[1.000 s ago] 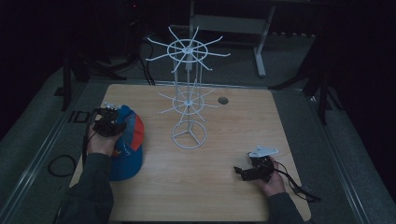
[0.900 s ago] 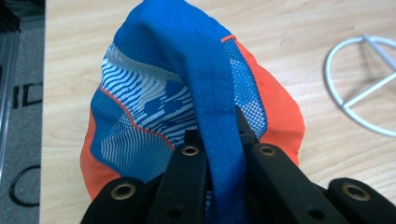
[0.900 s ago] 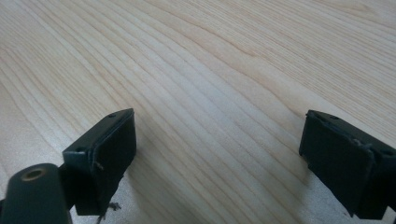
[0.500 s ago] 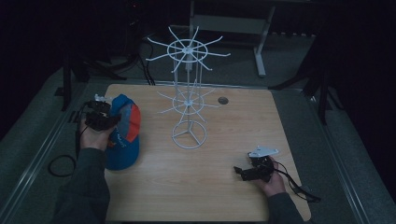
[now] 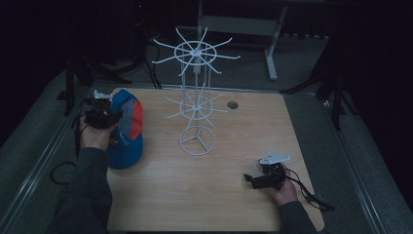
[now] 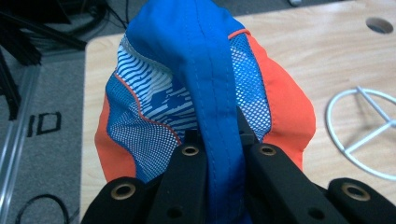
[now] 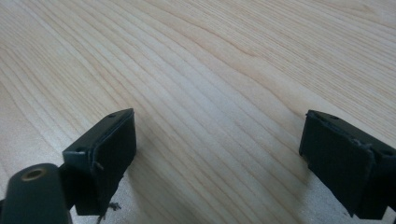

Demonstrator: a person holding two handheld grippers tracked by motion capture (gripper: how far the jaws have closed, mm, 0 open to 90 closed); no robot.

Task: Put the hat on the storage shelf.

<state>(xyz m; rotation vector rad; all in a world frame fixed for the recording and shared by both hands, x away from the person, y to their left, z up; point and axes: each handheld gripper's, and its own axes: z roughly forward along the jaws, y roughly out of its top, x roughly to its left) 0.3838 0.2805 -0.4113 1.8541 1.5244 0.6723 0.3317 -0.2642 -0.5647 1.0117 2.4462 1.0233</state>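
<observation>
- So the cap (image 6: 205, 93) (blue, orange and white, mesh panels) is pinched by the left gripper (image 6: 217, 144) along a fold of its blue fabric, jaws clamped tight on it, as seen in the left gripper view.
- In the high view the cap (image 5: 127, 127) is found near the table's (image 5: 243, 204) left edge, toward the far-left corner. Its top looks raised in the left gripper (image 5: 101, 114), and whether its lower end is touching the wood can't really be told.
- The right gripper (image 5: 263, 179) is parked low over the table near the front-right corner, jaws spread wide with nothing between them; plain wood grain is seen past it in the right gripper view (image 7: 215, 154).
- The white wire rack (image 5: 196, 97) is stood mid-table toward the far edge, its arms all bare, well apart from the cap.
- Step in hand, best guess: the cap is being picked up so it can be hung on the rack.
- Next move would probably call for the cap being carried rightward and its opening lined up over one wire arm. The arms are thin, so aim matters, and the rack could get nudged if it's bumped.
</observation>
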